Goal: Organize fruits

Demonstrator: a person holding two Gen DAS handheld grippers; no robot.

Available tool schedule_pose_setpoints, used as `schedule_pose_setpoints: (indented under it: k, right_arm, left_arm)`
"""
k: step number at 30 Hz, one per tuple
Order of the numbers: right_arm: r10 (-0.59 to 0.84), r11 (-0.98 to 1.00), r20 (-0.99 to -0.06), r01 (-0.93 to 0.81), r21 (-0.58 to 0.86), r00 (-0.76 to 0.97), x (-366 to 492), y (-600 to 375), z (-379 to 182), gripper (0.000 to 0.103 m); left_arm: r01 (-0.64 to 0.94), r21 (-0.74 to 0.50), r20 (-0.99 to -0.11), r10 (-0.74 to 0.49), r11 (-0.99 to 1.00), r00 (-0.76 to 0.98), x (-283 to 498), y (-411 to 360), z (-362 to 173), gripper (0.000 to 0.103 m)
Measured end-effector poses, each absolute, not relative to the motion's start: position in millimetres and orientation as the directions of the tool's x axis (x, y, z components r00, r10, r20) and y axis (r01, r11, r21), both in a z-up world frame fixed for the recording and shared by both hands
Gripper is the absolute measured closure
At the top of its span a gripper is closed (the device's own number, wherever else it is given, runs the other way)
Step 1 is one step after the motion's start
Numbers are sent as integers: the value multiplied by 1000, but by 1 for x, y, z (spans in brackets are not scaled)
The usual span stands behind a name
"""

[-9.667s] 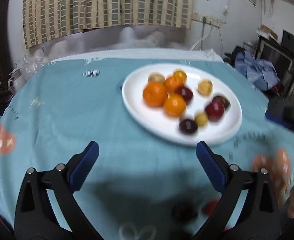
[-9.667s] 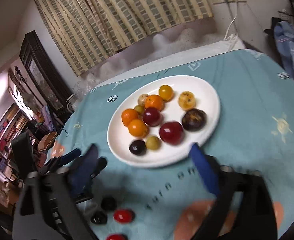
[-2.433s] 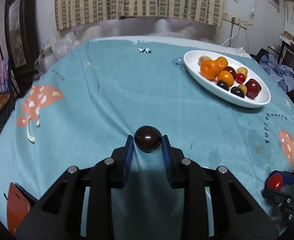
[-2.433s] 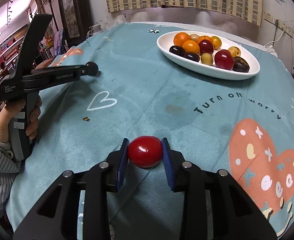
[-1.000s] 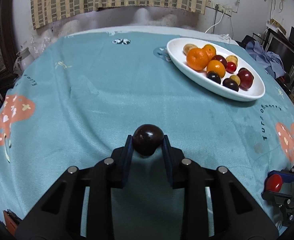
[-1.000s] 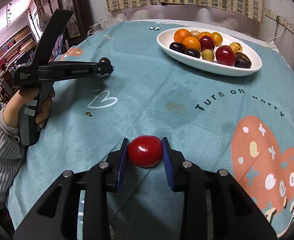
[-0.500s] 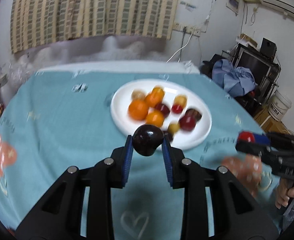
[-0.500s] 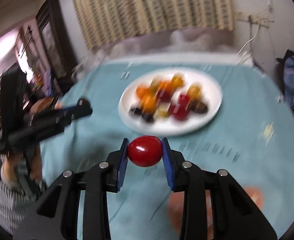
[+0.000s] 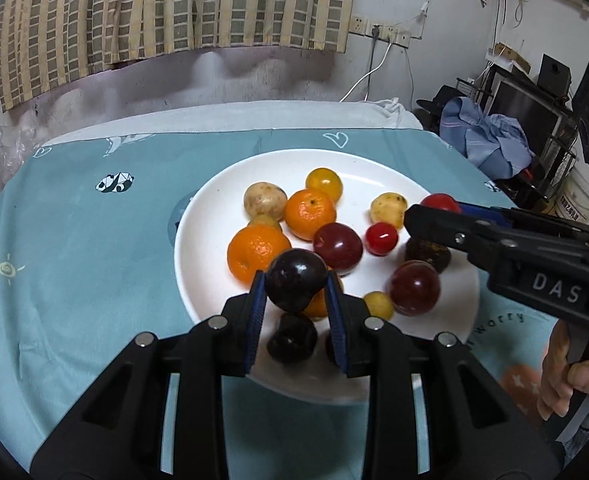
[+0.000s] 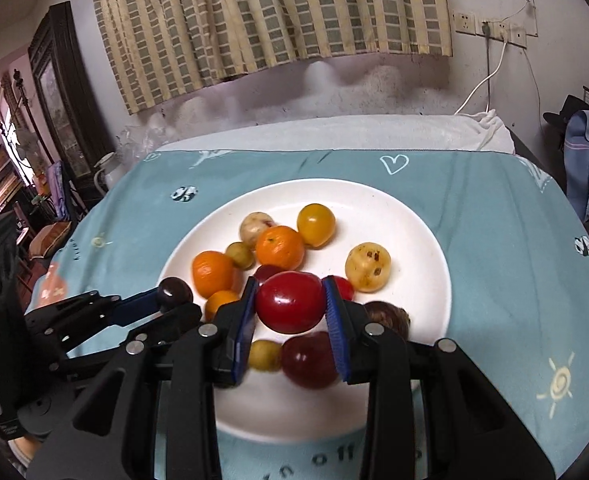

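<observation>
A white plate on the teal tablecloth holds several fruits: oranges, yellow and red ones, dark plums. My left gripper is shut on a dark plum and holds it above the plate's near left part; it also shows in the right wrist view. My right gripper is shut on a red tomato above the plate's middle; in the left wrist view it reaches in from the right over the plate's right side.
The teal tablecloth covers the table around the plate. A white cloth lies along the far edge under a curtained wall. A blue garment and shelves stand to the right, and a dark cabinet to the left.
Both grippers have moved from the near tabletop up and forward over the plate, each still holding its fruit. The plate now fills the middle of both views.
</observation>
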State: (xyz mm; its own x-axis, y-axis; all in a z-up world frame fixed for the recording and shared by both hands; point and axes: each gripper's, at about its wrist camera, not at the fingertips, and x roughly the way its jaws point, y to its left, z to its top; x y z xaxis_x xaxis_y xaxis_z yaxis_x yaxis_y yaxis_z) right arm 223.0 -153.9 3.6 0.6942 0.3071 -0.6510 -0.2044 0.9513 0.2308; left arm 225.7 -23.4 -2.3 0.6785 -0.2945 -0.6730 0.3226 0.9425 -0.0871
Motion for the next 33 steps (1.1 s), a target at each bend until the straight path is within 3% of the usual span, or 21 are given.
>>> schedule_pose_setpoints:
  k: [5,7,9,13,21,22,24,33]
  right_arm:
    - [279,960,-662,-200,194,696,229,-149,-6,69]
    - [253,967,-672,-200,157,696,232,-145,-10,69]
    - [237,971,-671,-193,140,702,232,-144,-12,68]
    - [190,981,-666,-167,98,721,232,-147,-11,67]
    - [151,987,-659,-150,59,737,229,-148,-8,65]
    - [145,988,-657,-149,50,740,227,-147,-7,64]
    - [127,990,-644,-140,32,754,221,-145,-3,42]
    - [74,993,-572,-115,-35,817,155,-136,27,41]
  left_arm:
    - [317,-43,-673,-261,948,692,230,-31,-10,72]
    - [313,-25,-668,-249,949,702,230,-33,-10,63]
    - [302,1,-660,-226,953,717,228,-34,-11,43]
    - [299,9,-665,-218,954,715,228,-36,-16,39]
    - [286,67,-652,-176,956,738,221,-40,-17,16]
    - [284,69,-649,-173,956,741,220,-40,-16,14]
    - [273,76,-641,-162,959,750,215,-38,-14,13]
    - [210,22,-598,-155,977,787,169,-21,12,2]
